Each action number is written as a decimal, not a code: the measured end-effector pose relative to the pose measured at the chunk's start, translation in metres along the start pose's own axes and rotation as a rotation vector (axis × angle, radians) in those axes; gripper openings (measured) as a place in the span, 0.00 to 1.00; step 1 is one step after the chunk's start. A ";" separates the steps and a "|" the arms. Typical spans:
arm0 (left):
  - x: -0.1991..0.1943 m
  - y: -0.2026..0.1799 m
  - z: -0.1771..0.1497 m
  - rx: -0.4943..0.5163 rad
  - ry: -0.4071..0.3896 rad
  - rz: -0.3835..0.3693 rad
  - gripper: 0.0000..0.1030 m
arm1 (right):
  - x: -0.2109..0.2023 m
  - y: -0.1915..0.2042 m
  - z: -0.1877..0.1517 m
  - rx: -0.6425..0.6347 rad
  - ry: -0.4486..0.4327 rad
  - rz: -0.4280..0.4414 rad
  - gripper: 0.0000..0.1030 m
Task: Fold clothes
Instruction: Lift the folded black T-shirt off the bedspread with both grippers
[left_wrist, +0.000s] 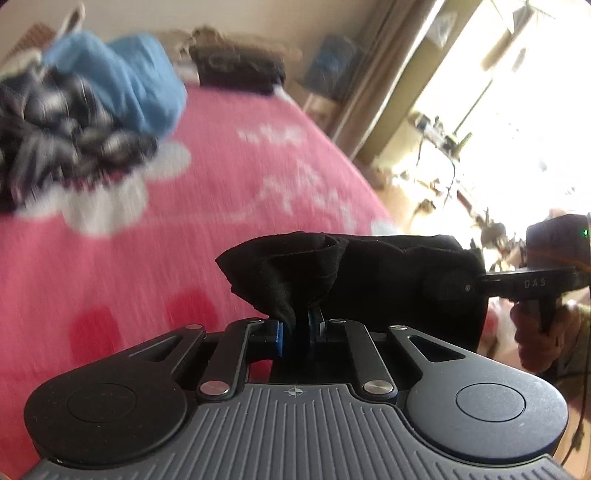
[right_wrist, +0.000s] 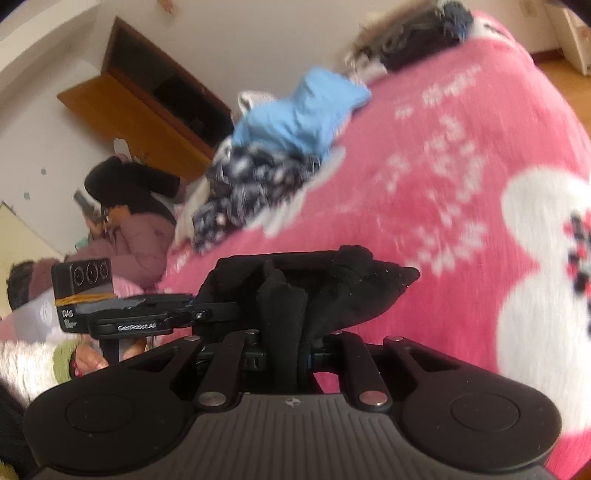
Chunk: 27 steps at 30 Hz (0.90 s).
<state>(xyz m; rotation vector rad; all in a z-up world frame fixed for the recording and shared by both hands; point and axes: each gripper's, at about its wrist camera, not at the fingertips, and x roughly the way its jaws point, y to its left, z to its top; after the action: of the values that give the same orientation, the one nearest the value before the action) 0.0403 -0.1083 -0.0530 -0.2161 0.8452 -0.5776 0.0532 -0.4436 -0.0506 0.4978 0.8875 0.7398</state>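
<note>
The black cloth (left_wrist: 332, 273) hangs low in the middle of both wrist views, stretched sideways between the two tongs with its long axis running from one to the other, lifted clear of the pink bed (left_wrist: 221, 177). Each hand has one end, so neither is nearer. The left gripper (left_wrist: 299, 328) is pinched nearly shut on a bunched corner, with the cloth running off toward the frame's right. The right gripper (right_wrist: 295, 347) is likewise nearly closed on the other end, the cloth bunched between its jaws. A pile of clothes (left_wrist: 92, 110) sits upper left in the left view, well apart.
</note>
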 end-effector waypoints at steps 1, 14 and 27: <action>-0.001 0.000 0.008 0.006 -0.016 0.009 0.09 | 0.001 0.002 0.008 -0.007 -0.012 0.005 0.12; -0.039 0.012 0.095 0.014 -0.307 0.065 0.09 | 0.017 0.064 0.119 -0.257 -0.195 0.066 0.12; -0.068 0.007 0.211 0.074 -0.504 0.112 0.09 | 0.032 0.097 0.230 -0.335 -0.418 0.118 0.12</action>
<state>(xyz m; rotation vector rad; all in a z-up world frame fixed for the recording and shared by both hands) 0.1676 -0.0739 0.1257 -0.2322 0.3447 -0.4212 0.2224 -0.3770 0.1231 0.3867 0.3372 0.8346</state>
